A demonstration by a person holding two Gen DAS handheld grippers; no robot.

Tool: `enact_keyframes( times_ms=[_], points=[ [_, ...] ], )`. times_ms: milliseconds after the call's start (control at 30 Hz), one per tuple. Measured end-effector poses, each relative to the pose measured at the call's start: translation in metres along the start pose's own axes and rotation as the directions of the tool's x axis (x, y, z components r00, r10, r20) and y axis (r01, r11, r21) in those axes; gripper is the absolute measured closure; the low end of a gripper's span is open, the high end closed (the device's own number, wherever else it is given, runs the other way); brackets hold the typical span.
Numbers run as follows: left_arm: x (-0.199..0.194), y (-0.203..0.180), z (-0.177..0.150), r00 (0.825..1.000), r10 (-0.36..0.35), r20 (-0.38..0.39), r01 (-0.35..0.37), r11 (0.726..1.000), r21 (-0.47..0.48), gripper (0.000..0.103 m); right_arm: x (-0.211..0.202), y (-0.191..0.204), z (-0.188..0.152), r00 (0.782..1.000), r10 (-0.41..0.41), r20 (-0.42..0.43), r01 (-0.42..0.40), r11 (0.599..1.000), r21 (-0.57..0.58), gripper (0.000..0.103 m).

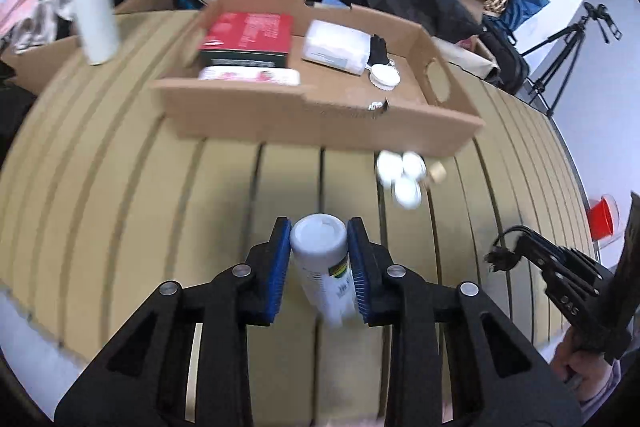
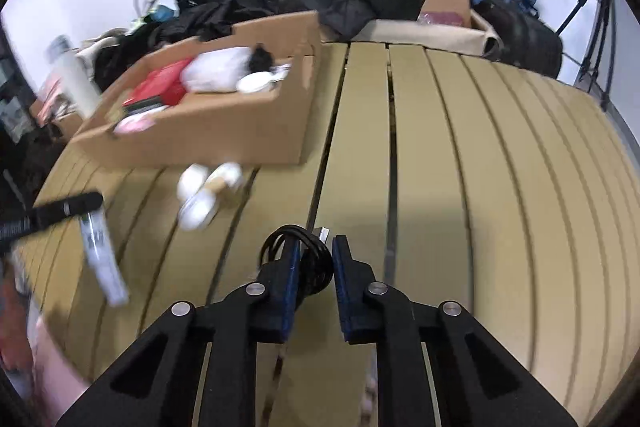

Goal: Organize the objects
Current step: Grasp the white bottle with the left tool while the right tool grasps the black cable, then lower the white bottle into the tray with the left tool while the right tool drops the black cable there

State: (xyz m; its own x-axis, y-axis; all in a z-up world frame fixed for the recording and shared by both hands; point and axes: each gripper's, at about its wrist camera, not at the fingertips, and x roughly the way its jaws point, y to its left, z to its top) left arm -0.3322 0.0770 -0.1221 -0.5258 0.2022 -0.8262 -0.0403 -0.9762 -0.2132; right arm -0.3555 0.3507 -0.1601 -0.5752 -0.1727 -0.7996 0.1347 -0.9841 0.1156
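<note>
No readable writing on the white bottle (image 1: 322,259) label

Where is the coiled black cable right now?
In the right wrist view, the coiled black cable sits low at centre, between the right gripper's blue pads on the slatted table, right of the white caps.

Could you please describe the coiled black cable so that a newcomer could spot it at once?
On the slatted tan table, nearer than the cardboard tray, find the right gripper. The coiled black cable sits between its blue pads, the only dark looped thing there; the nearby caps are white.
</note>
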Motion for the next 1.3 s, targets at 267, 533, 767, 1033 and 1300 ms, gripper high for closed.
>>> enact_keyframes(
  times_ms=[267,533,767,1033,1300],
  points=[
    [-0.063,0.027,-0.053,0.997,-0.07,0.039,0.073,0.995,-0.062,0.079,-0.086,0.03,-0.081,1.0,0.023,-0.001,-0.023,0.999,0.036,0.087],
    [-0.107,0.019,-0.03,0.98,-0.155,0.121,0.159,0.987,-0.028,0.079,-0.117,0.058,-0.078,0.997,0.057,0.06,-0.057,0.998,-0.008,0.087],
    [-0.102,0.006,0.07,0.962,-0.215,0.17,0.213,0.977,0.033,0.079,-0.12,0.059,0.011,0.981,0.107,0.164,-0.094,0.992,-0.085,0.087],
    [0.014,0.006,0.167,0.977,-0.21,-0.046,0.205,0.975,-0.088,0.079,-0.022,0.051,0.149,0.991,0.116,0.075,-0.108,0.989,-0.099,0.087],
    [0.138,-0.012,0.195,0.958,-0.118,-0.262,0.114,0.993,-0.03,0.059,0.118,0.049,0.233,0.992,-0.074,-0.104,0.054,0.981,-0.187,0.087]
  ],
)
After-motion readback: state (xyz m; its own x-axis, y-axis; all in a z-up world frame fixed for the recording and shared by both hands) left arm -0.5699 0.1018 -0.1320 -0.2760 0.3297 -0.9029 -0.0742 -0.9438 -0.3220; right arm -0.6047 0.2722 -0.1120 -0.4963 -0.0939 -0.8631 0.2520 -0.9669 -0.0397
